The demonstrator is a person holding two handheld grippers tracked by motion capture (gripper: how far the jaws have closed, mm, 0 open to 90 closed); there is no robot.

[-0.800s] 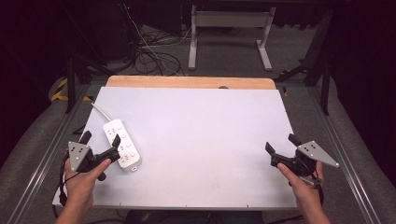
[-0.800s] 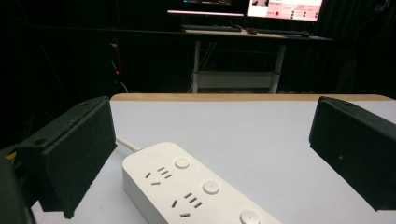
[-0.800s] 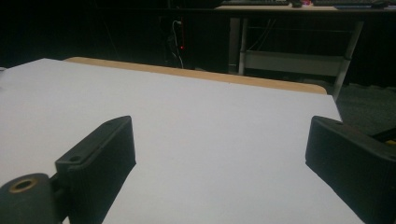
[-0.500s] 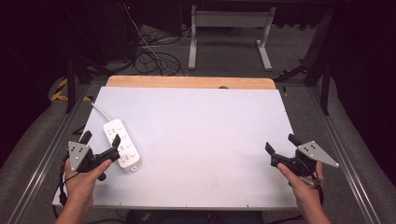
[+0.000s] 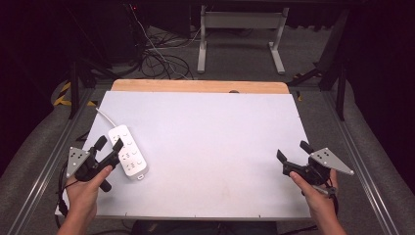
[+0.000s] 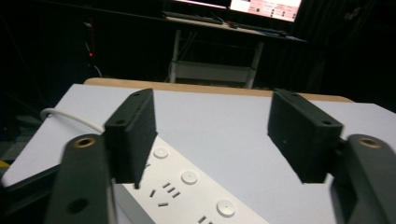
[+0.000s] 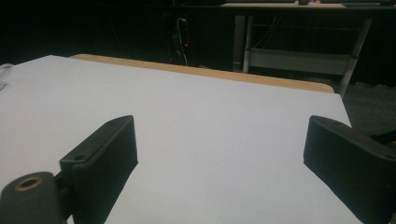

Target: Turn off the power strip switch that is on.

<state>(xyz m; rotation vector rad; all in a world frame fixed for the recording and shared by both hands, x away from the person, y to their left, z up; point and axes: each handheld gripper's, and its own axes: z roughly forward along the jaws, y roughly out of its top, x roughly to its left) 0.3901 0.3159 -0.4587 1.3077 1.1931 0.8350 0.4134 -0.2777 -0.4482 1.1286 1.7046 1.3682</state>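
A white power strip point(image 5: 128, 157) lies on the white table top point(image 5: 210, 147) near its left edge, its white cable point(image 5: 103, 116) running off to the back left. My left gripper point(image 5: 108, 145) hovers open just left of the strip. In the left gripper view the strip point(image 6: 187, 186) lies below and between the spread jaws, its buttons and sockets showing. My right gripper point(image 5: 292, 151) is held open over the bare table near the right front corner, with nothing between its jaws point(image 7: 219, 158).
A wooden strip point(image 5: 200, 86) borders the table's far edge. Beyond it stand a metal desk frame point(image 5: 240, 34) and tangled cables point(image 5: 156, 58) on the floor. Metal rails point(image 5: 357, 161) run along both sides of the table.
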